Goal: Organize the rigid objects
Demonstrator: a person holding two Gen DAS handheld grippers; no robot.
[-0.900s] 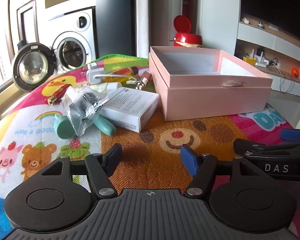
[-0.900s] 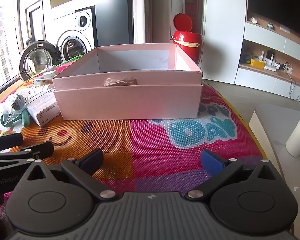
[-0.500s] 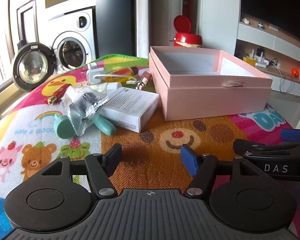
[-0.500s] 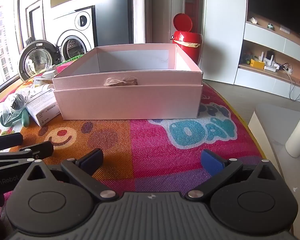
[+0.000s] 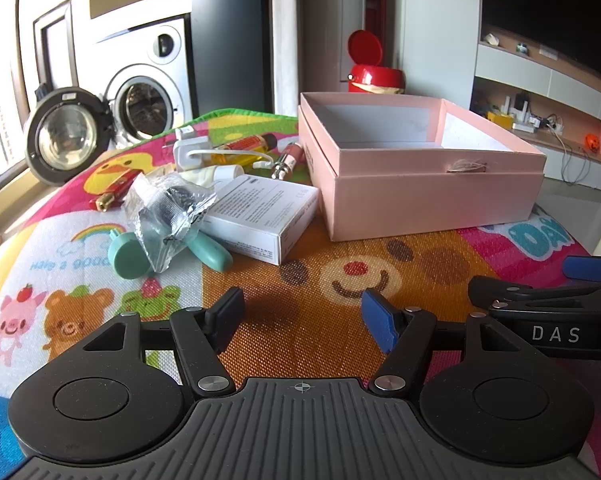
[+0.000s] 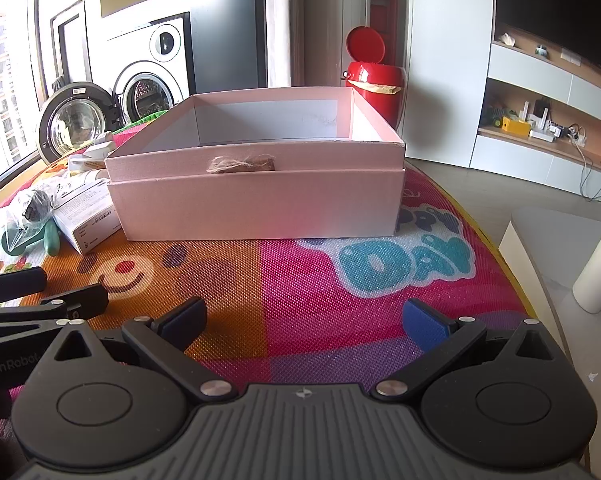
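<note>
Nothing has shifted over the last moment: the left gripper (image 5: 302, 316) and right gripper (image 6: 304, 322) hover low over the play mat (image 5: 380, 352), jaws spread wide and empty, so sorting hasn't begun. The pink box (image 6: 256, 208) looks empty, while the white carton (image 5: 260, 216), teal tool (image 5: 210, 254) and bagged item (image 5: 168, 212) lie heaped just left of it.

I see a washer (image 6: 150, 76) at upper left with its door (image 6: 74, 122) swung open, daylight coming through the window (image 6: 0, 92) at the far left. A red bin (image 6: 374, 80) stands centre back; white shelving (image 6: 548, 92) fills the right, above grey floor (image 6: 500, 196).
</note>
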